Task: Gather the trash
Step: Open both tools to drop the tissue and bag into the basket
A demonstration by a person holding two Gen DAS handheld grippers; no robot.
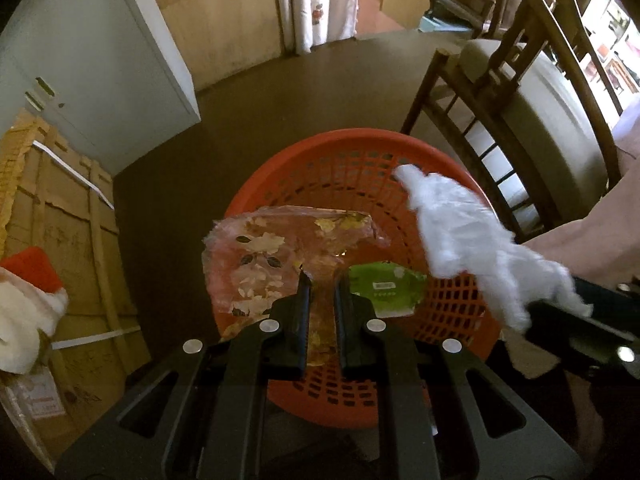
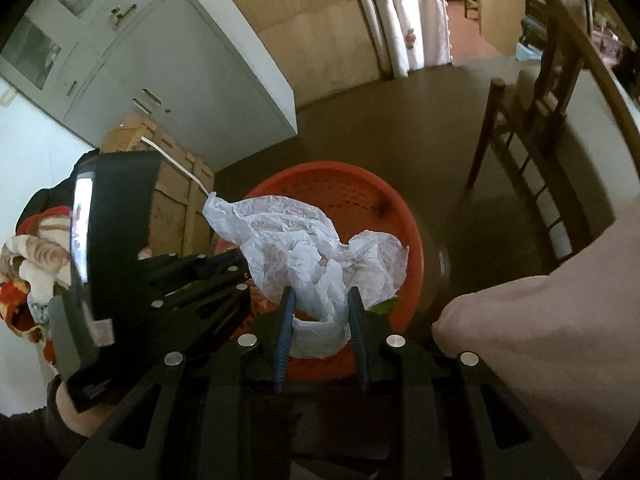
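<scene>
**Both grippers loaded above the orange basket**

Left gripper [image 1: 321,286]: jaws narrowed onto a clear pink wrapper [image 1: 276,252] printed with leaves, held over the orange basket [image 1: 280,168]. Right gripper [image 2: 322,302]: jaws part-closed around a crumpled white plastic bag [image 2: 308,248], most of it billowing ahead over the same basket. Inside the basket, a green packet [image 1: 384,288] lying flat just beyond the left fingertips. Basket standing on the dark floor [image 1: 280,88], near a wooden chair [image 1: 480,92] and a cardboard box [image 1: 60,208].
</scene>
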